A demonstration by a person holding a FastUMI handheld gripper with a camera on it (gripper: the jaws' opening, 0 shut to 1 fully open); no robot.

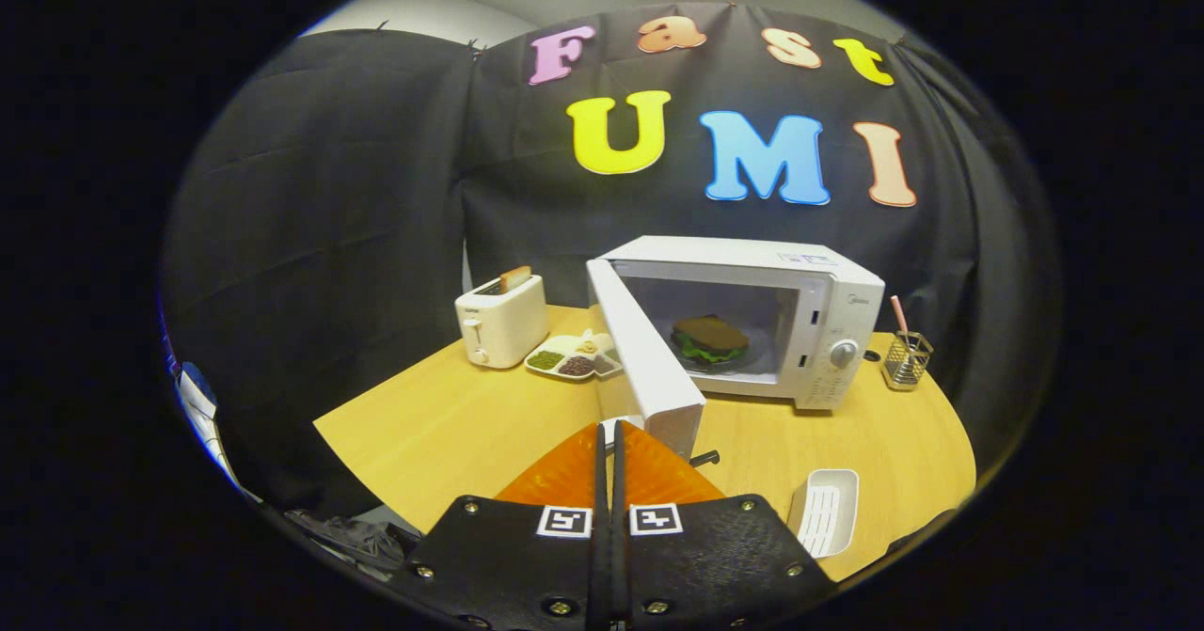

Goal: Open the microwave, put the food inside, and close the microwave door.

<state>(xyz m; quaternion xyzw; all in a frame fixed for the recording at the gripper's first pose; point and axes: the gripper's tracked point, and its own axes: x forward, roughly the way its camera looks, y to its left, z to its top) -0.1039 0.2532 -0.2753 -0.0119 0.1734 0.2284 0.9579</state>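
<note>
A white microwave [828,316] stands on the wooden table [451,424], beyond my fingers. Its door [644,358] is swung wide open toward me, its free edge just ahead of my fingertips. Inside the cavity lies the food [710,339], a sandwich with dark bread and green lettuce on a plate. My gripper [609,429] is shut, the two fingers pressed together with nothing between them, their tips close to the door's lower outer corner.
A white toaster [501,321] with a slice of toast stands left of the microwave, a divided dish of foods [576,356] beside it. A wire holder [907,358] with a pink stick stands right of the microwave. A white tray [826,511] lies near the table's front edge.
</note>
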